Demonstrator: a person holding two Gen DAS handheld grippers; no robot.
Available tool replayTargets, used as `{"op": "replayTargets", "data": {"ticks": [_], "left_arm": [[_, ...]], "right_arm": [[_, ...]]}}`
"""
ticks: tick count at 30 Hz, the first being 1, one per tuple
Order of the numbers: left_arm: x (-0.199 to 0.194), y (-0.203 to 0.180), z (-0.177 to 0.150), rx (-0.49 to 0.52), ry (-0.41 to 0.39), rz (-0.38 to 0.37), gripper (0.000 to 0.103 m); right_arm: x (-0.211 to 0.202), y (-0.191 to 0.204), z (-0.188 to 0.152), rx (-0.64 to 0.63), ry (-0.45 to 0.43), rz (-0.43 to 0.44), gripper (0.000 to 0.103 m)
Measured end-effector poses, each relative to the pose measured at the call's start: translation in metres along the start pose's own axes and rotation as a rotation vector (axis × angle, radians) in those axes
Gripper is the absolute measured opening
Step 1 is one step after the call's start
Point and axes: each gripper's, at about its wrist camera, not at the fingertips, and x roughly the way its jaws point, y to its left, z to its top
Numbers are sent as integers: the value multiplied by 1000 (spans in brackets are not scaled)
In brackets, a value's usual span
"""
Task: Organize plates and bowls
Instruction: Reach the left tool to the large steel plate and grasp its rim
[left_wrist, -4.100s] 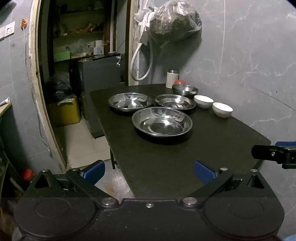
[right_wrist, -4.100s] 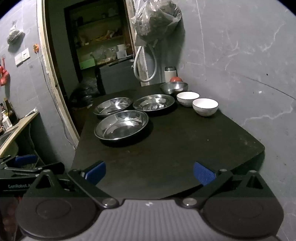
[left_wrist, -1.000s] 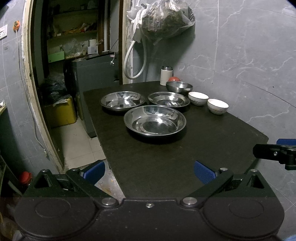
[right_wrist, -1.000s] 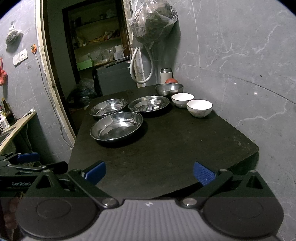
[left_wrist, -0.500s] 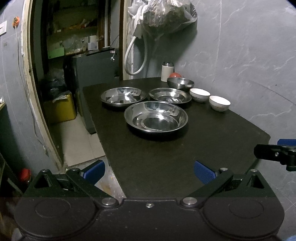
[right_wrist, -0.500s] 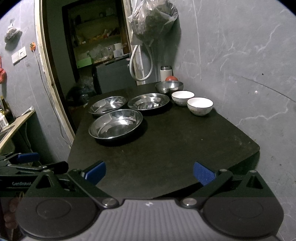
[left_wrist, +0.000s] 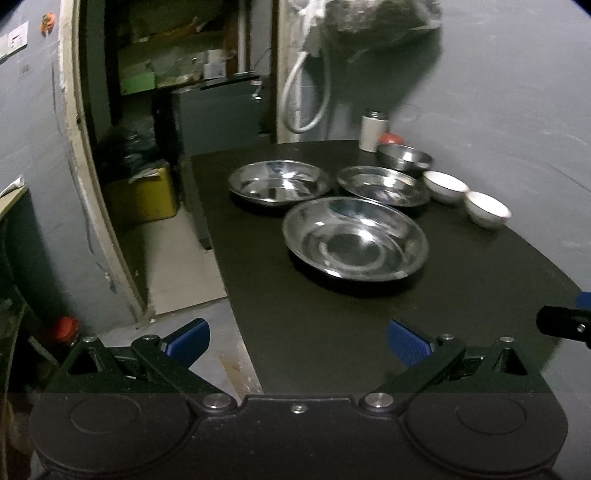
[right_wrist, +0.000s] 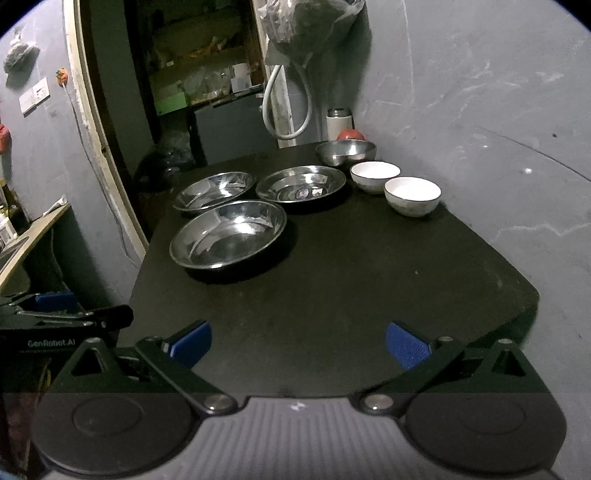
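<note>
The left tool (left_wrist: 297, 341) is released, its two blue pads wide apart, and it grasps nothing. It hangs over the near left edge of the dark table (left_wrist: 332, 332). The right tool (right_wrist: 298, 341) is released too and empty, above the near edge of the same table.

On the far half of the table there are three steel plates. The nearest plate (right_wrist: 228, 233) lies alone in front. Behind it lie the left plate (right_wrist: 214, 191) and the right plate (right_wrist: 301, 184), side by side. To the right, along the wall, two white bowls (right_wrist: 412, 195) stand close together, and a steel bowl (right_wrist: 346, 152) stands behind them. A white cup (right_wrist: 339, 123) is in the far corner.
</note>
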Motion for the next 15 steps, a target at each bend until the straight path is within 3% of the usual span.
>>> {"op": "replayTargets", "data": {"ticks": [9, 15], "left_arm": [[63, 21, 67, -84, 29, 76, 102], [106, 50, 119, -78, 19, 114, 102]], "right_arm": [[64, -10, 62, -31, -1, 66, 103], [112, -1, 104, -41, -7, 134, 103]]}}
